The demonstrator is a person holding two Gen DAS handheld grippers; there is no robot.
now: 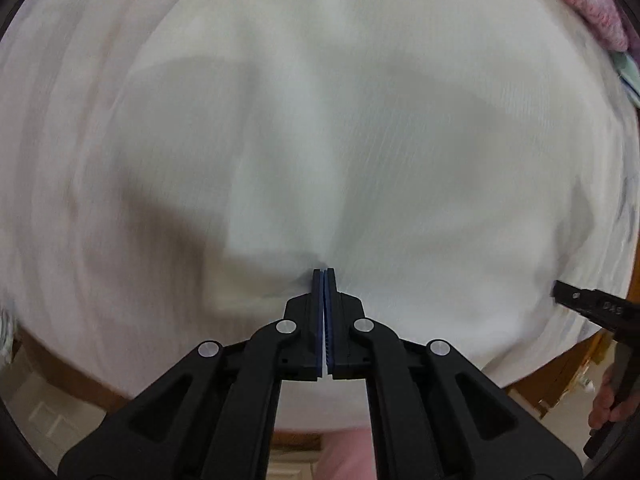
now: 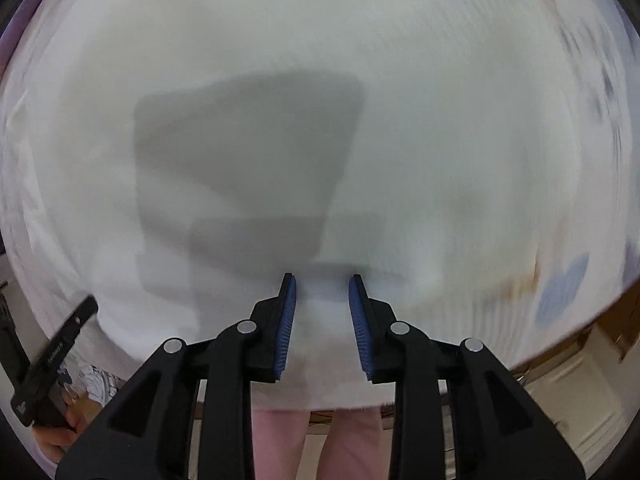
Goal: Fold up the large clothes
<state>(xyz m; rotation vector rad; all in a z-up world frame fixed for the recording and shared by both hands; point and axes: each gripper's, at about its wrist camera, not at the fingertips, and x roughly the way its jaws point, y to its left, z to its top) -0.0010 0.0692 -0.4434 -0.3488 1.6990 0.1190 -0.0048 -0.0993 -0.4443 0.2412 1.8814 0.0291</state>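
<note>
A large white ribbed garment (image 1: 360,120) lies spread over the table and fills both views; it also fills the right wrist view (image 2: 440,140). My left gripper (image 1: 324,272) is shut, pinching a fold of the white cloth at its tips. My right gripper (image 2: 322,280) is open just above the cloth near its front hem, with nothing between the blue pads (image 2: 286,320). The right gripper's body shows at the right edge of the left wrist view (image 1: 592,304); the left gripper's body shows at the lower left of the right wrist view (image 2: 52,356). Both views are motion-blurred.
A pink knitted item (image 1: 592,4) lies at the far right of the table. A patterned sheet with blue and orange patches (image 2: 560,292) lies under the garment. The wooden table edge (image 1: 560,376) runs along the front. The person's pink trousers (image 2: 276,440) stand below.
</note>
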